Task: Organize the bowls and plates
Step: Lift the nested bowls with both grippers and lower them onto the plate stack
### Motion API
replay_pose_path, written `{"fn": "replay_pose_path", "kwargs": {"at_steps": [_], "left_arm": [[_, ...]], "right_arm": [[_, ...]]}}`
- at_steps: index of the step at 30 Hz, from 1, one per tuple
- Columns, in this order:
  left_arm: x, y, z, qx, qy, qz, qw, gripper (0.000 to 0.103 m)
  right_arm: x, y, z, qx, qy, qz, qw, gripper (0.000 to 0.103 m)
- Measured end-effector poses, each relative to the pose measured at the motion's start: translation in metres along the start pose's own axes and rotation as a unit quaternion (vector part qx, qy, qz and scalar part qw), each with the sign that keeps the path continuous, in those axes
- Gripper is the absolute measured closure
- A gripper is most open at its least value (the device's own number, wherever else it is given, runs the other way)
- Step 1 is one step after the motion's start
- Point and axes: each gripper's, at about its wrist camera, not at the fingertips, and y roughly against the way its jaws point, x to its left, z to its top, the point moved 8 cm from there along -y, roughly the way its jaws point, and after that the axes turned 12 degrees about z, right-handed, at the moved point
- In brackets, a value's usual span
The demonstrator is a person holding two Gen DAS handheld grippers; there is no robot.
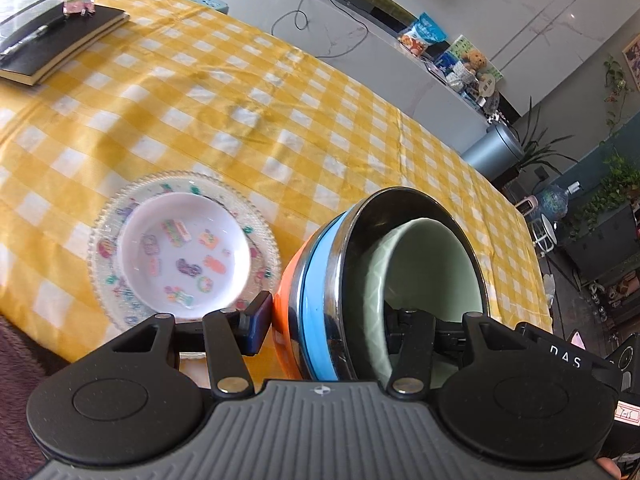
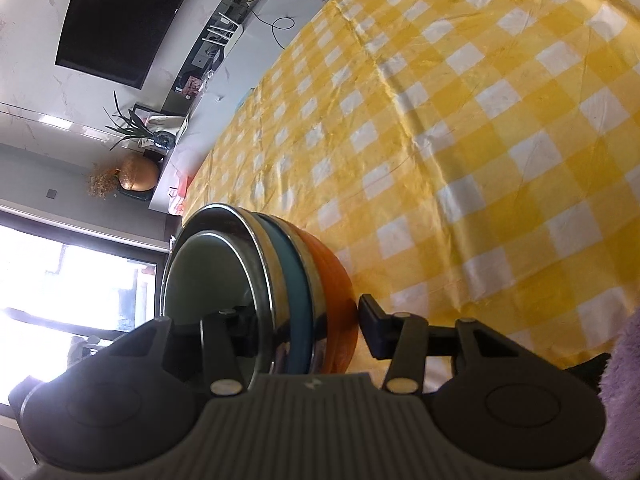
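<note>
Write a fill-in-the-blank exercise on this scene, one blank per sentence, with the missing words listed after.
1. The tablecloth is checked white and ____.
2. The left gripper and right gripper both clamp a nested stack of bowls whose outermost bowl is ____.
3. The white printed dish sits on a clear ____ with a beaded rim.
4. The innermost bowl of the stack is pale ____.

Missing words: yellow; orange; plate; green

Small plate (image 1: 186,250) on glass plate (image 1: 256,220) — bowls (image 1: 316,276) right
</note>
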Motion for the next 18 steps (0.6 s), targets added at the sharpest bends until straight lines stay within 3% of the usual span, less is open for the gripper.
{"fn": "replay_pose_path", "kwargs": {"at_steps": [10, 18], "left_arm": [[0.05, 0.019, 0.024, -0.016, 0.047, 0.015, 0.9986, 0.046], [0.085, 0.011, 0.04, -0.01, 0.085, 0.022, 0.9961, 0.047]], "right_arm": [[0.042, -0.045, -0.016, 0.03, 0.028, 0.008, 0.999, 0.056], [0.062, -0.086, -0.021, 0.055, 0.051, -0.003, 0.997, 0.056]]}}
